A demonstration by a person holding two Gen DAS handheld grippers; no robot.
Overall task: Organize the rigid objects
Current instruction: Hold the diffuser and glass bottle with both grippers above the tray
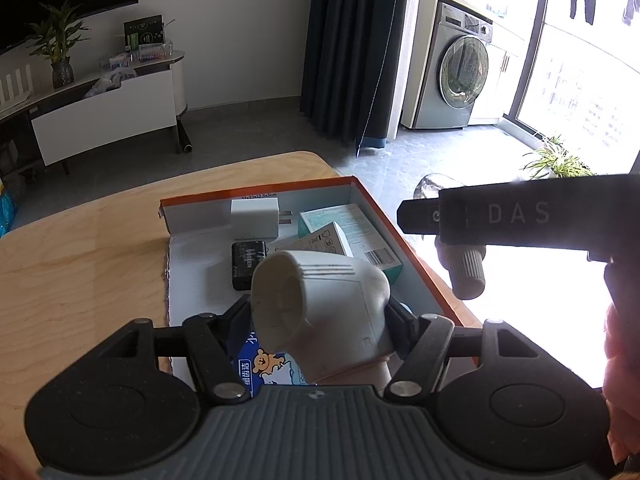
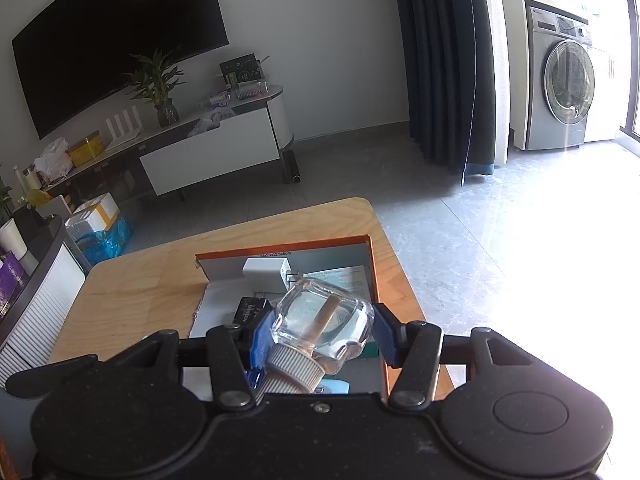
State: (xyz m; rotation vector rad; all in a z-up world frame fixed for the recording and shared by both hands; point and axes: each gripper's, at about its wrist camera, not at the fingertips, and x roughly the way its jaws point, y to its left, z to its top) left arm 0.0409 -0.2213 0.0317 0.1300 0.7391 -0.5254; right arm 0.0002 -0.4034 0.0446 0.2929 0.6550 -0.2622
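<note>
Wooden table (image 1: 80,248) carries an open box (image 1: 400,232) — both held above it. Left gripper (image 1: 320,316) clamps a white heater (image 1: 324,304); right gripper (image 2: 320,332) clamps a glass bottle (image 2: 324,316). Next move, likely: lower each into free space — then release.

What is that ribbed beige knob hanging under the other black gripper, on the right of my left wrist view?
Observer: It is the cap of a clear glass bottle, clamped in the right gripper.
Operator: Is anything inside the bottle?
Observer: Yes, a tan stick runs up from the cap inside the glass.
Operator: Where is it being held?
Observer: From that camera the bottle lines up over the orange-rimmed box on the table.
</note>
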